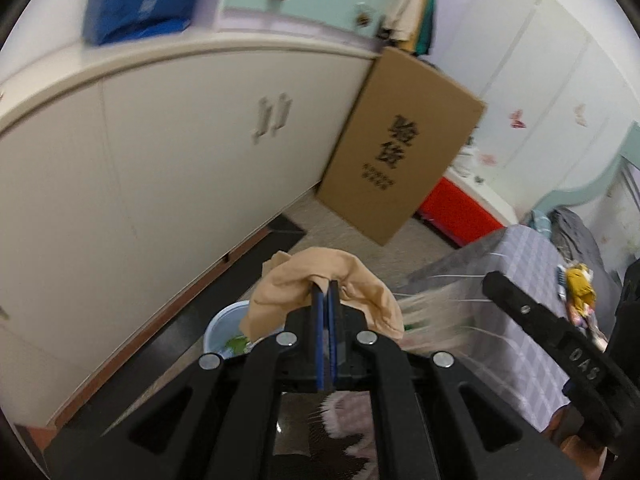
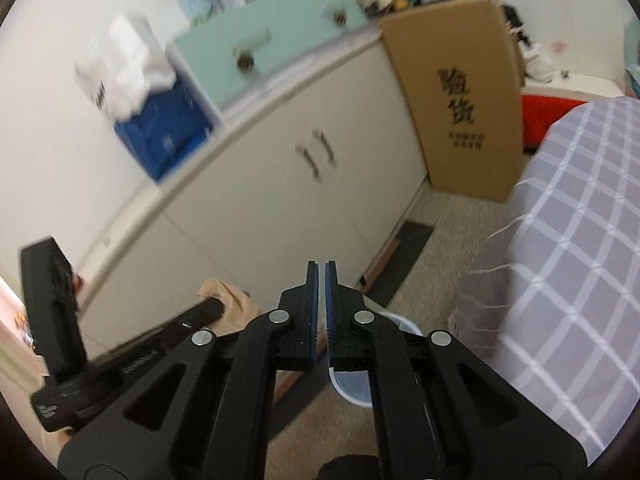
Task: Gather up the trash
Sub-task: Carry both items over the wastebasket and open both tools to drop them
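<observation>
My left gripper (image 1: 327, 286) is shut on a crumpled tan cloth-like piece (image 1: 320, 268) that drapes over both fingertips. Just below and to the left stands a pale blue bin (image 1: 218, 328) with something green inside. In the right wrist view the same left gripper (image 2: 218, 308) and tan piece (image 2: 224, 292) sit at lower left. My right gripper (image 2: 322, 270) is shut, with a thin whitish strip showing between its pads. The bin's rim (image 2: 404, 326) lies under it. In the left wrist view a blurred translucent wrapper (image 1: 436, 320) hangs by the right gripper (image 1: 490, 280).
A long cream cabinet (image 1: 180, 160) runs along the left, with a blue bag (image 1: 140, 0) on top. A tall cardboard box (image 1: 400, 148) leans at its far end beside a red item (image 1: 452, 208). A bed with a grey checked cover (image 2: 568, 240) fills the right. A dark mat (image 2: 404, 252) lies on the floor.
</observation>
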